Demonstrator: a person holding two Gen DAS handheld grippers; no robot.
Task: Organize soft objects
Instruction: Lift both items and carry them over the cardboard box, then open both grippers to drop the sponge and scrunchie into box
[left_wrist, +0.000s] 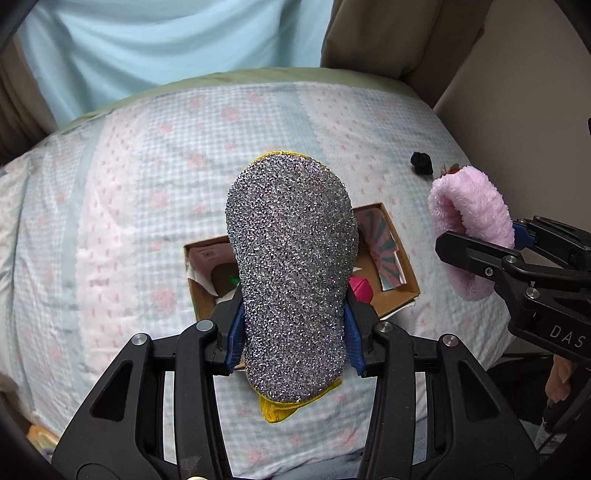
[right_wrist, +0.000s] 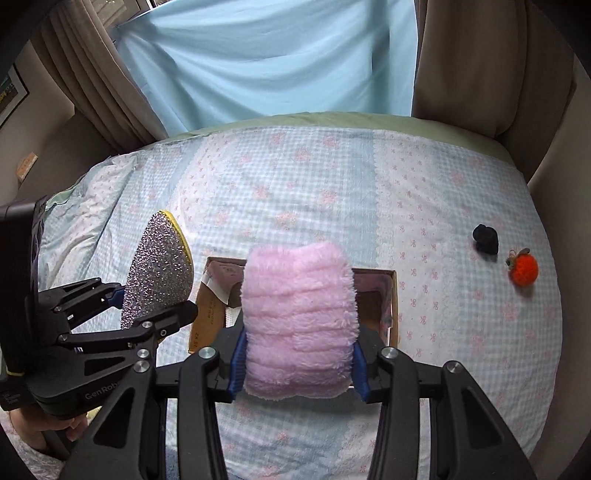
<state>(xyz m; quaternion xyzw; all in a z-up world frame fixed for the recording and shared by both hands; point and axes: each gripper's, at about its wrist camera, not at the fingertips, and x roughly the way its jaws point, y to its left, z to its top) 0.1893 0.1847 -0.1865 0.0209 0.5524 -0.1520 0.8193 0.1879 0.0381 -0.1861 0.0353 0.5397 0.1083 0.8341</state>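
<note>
My left gripper (left_wrist: 293, 332) is shut on a silver glitter sponge with a yellow backing (left_wrist: 291, 266), held above an open cardboard box (left_wrist: 402, 266) on the bed; the sponge also shows in the right wrist view (right_wrist: 159, 273). My right gripper (right_wrist: 297, 365) is shut on a fluffy pink cloth (right_wrist: 299, 321), held over the same box (right_wrist: 393, 295). The pink cloth shows at the right in the left wrist view (left_wrist: 472, 218). The box holds a pink item (left_wrist: 360, 290) and papers; most of its inside is hidden.
The bed has a checked blue and pink cover (right_wrist: 314, 177). A small black soft object (right_wrist: 487, 239) and an orange-red pom-pom (right_wrist: 523, 271) lie on it at the right. A light blue sheet (right_wrist: 273, 55) and brown curtains (right_wrist: 491, 62) hang behind.
</note>
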